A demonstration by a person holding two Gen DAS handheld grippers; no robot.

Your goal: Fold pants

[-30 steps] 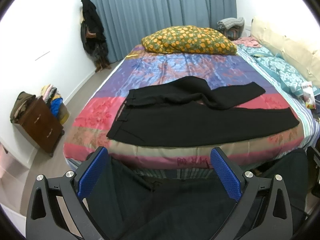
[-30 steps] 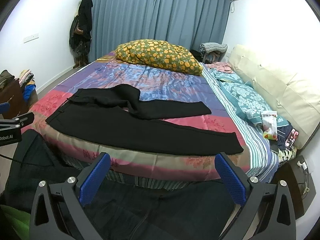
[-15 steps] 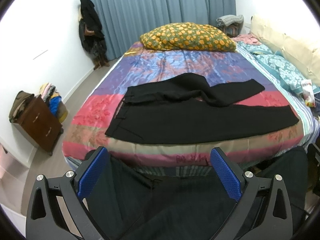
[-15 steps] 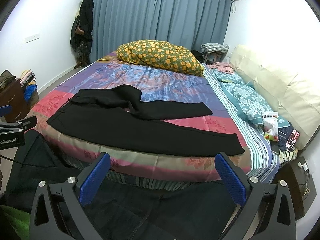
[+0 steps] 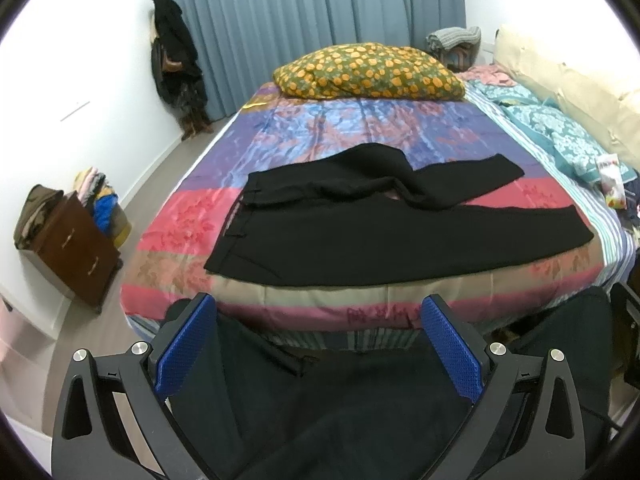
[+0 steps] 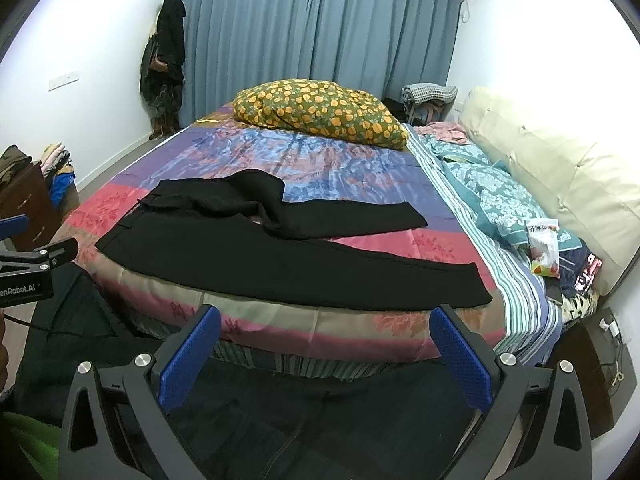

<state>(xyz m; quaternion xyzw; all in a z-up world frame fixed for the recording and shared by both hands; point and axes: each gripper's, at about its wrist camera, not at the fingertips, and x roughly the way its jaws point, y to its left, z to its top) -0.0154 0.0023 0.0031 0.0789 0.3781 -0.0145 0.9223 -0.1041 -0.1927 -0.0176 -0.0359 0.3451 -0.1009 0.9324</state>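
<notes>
Left claw [image 5: 318, 344] jaws spread wide, right claw [image 6: 324, 354] likewise, both holding nothing

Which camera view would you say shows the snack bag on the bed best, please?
The right wrist view: the snack bag is whole there and larger. The left wrist view catches it small, squeezed at the right edge.

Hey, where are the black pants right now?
In both wrist views the black pants lie spread across the near end of the bed, waistband toward the left, well short of the orange-spotted pillow.
</notes>
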